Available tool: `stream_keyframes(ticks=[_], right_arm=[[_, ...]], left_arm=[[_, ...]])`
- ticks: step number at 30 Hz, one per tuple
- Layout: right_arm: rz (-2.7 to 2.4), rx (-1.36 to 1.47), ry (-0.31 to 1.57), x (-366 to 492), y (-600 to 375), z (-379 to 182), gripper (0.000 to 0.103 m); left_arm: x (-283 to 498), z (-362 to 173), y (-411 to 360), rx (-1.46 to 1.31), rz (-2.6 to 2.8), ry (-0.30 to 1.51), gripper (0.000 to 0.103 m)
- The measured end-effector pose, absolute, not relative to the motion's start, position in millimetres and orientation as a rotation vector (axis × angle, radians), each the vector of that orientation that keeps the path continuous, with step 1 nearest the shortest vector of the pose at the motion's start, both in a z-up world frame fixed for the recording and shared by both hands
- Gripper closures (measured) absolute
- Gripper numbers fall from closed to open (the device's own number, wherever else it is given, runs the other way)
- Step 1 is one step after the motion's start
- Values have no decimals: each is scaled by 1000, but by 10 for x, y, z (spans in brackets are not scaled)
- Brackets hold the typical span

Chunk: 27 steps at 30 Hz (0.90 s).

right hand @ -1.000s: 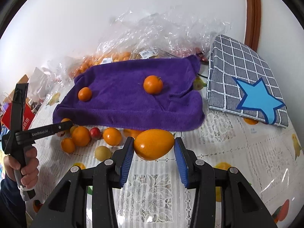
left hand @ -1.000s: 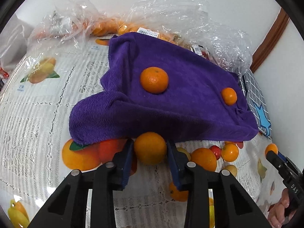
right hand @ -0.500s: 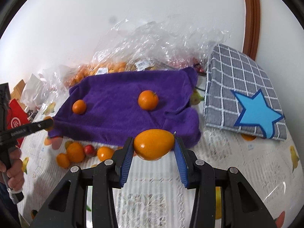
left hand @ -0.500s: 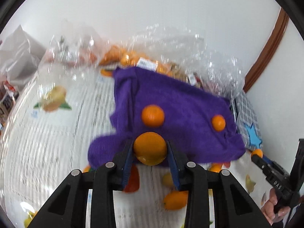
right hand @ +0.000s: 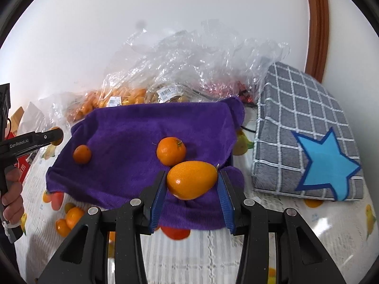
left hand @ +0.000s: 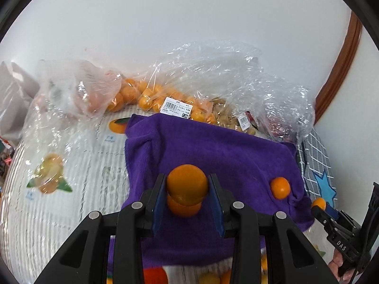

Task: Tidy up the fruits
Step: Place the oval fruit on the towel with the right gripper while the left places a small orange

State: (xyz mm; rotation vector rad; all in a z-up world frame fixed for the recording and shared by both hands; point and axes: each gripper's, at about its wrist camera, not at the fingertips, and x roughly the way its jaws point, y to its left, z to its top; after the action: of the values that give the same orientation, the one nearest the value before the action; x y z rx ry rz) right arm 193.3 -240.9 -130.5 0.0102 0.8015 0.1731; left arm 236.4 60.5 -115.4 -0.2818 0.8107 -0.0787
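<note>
Left wrist: left tool [left hand: 187, 195] clamps round orange [left hand: 187, 184]; right tool [right hand: 191, 189] clamps oval orange [right hand: 191, 179].

Two oranges [right hand: 171, 151] on towel [right hand: 132, 127], bags [right hand: 189, 71] behind, cushion [right hand: 305, 142] right

We see grey checked cushion [right hand: 305, 127] with blue star [right hand: 328, 163] at right of tabletop [right hand: 296, 224], under lace cloth with fruit print. Brown wooden trim [right hand: 316, 26] runs up white wall [right hand: 165, 7]. Red packet [right hand: 22, 169] sits far left.
</note>
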Motion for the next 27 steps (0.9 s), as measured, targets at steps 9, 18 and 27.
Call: stream_keyframes(ticks=[9, 18, 27], right_arm=[[182, 7, 857, 2264, -2316, -1595, 60], [180, 2, 870, 2403, -2276, -1785, 60], [168, -53, 858, 2425, -2190, -1828, 60]], left_arm=[[2757, -1391, 654, -313, -65, 850, 70], [2990, -1603, 601, -298, -66, 915, 70], [2990, -1630, 443, -189, -50, 922, 70]])
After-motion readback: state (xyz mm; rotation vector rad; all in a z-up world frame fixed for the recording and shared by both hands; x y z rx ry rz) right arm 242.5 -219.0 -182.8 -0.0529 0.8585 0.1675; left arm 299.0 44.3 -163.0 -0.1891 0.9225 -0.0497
